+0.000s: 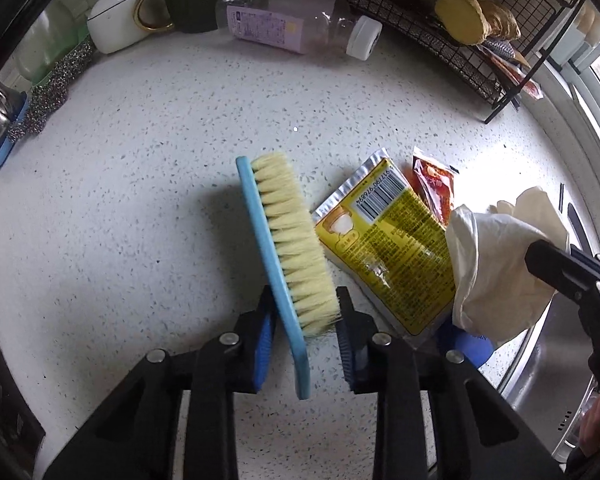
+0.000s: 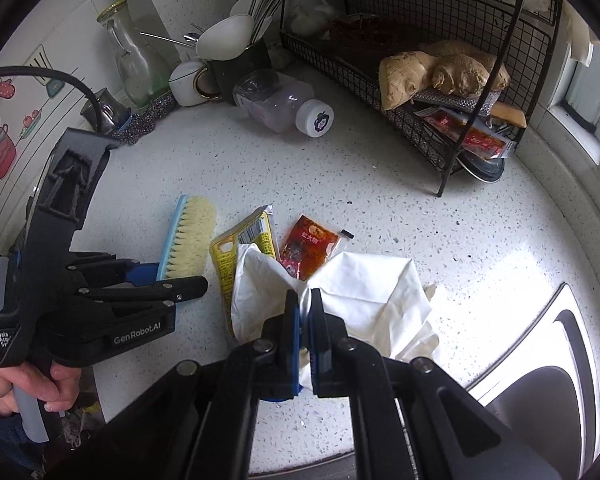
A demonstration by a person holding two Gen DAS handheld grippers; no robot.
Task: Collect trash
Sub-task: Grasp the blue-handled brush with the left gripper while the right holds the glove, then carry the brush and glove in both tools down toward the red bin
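A: Starting at the left, what's on the counter?

B: A person's hand grips the handle of the left gripper. Its jaws have closed in on a blue-backed brush, one pad on the blue back, the other against the pale bristles, so it is pinching the brush near its lower end. The brush stands on edge, bristles facing right

A: And next to that?

B: A yellow snack wrapper lies flat just beside the bristles, barcode up. Touching its right edge is a red sauce sachet

A: The right side?

B: The right gripper has its jaws pressed together on a white plastic bag, which drapes over the lower end of the wrapper. A steel sink is at the far right

A: Behind it all?

B: A clear bottle lies on its side near a white cup, with a black wire rack to the right holding ginger
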